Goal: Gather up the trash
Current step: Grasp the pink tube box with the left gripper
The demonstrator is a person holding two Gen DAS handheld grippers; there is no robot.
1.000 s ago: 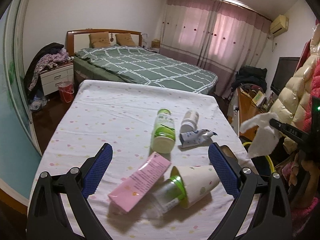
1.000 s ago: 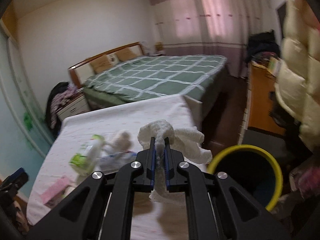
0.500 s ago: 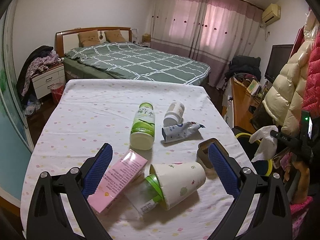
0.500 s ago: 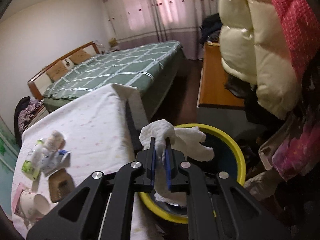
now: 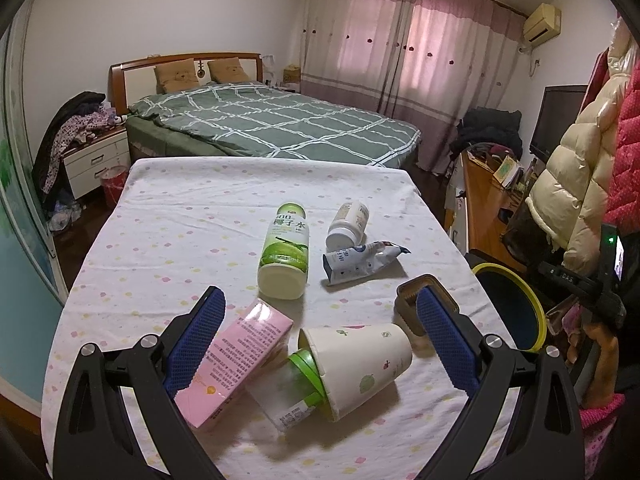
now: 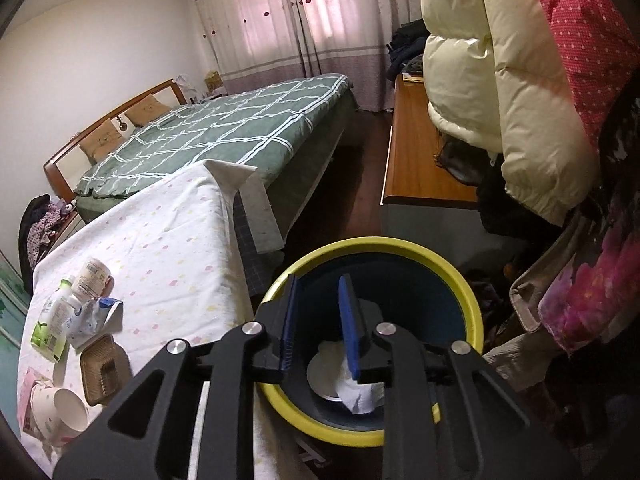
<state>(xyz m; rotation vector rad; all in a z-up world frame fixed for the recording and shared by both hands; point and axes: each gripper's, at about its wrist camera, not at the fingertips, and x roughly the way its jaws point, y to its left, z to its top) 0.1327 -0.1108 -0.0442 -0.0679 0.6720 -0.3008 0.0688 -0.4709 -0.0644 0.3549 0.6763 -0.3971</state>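
My right gripper (image 6: 319, 316) is open and empty above the yellow-rimmed trash bin (image 6: 460, 280). A white tissue (image 6: 356, 388) lies at the bottom of the bin. My left gripper (image 5: 320, 328) is open above the table (image 5: 180, 208); between its fingers lie a paper cup (image 5: 360, 360) over a clear green-lidded bottle (image 5: 288, 396) and a pink box (image 5: 236, 360). Farther off lie a green drink bottle (image 5: 286, 244), a white bottle (image 5: 348, 224), a crumpled blue-white wrapper (image 5: 360, 260) and a brown tray (image 5: 412, 304). The bin also shows at the table's right in the left wrist view (image 5: 508, 304).
A bed (image 5: 272, 124) with a green checked cover stands behind the table. A wooden cabinet (image 6: 416, 168) and hanging padded coats (image 6: 500, 60) stand to the right of the bin. A nightstand (image 5: 96, 164) with clothes is at the far left.
My right gripper carried the tissue from over the table to above the bin, opened, and the tissue dropped in. My left gripper edged forward over the trash.
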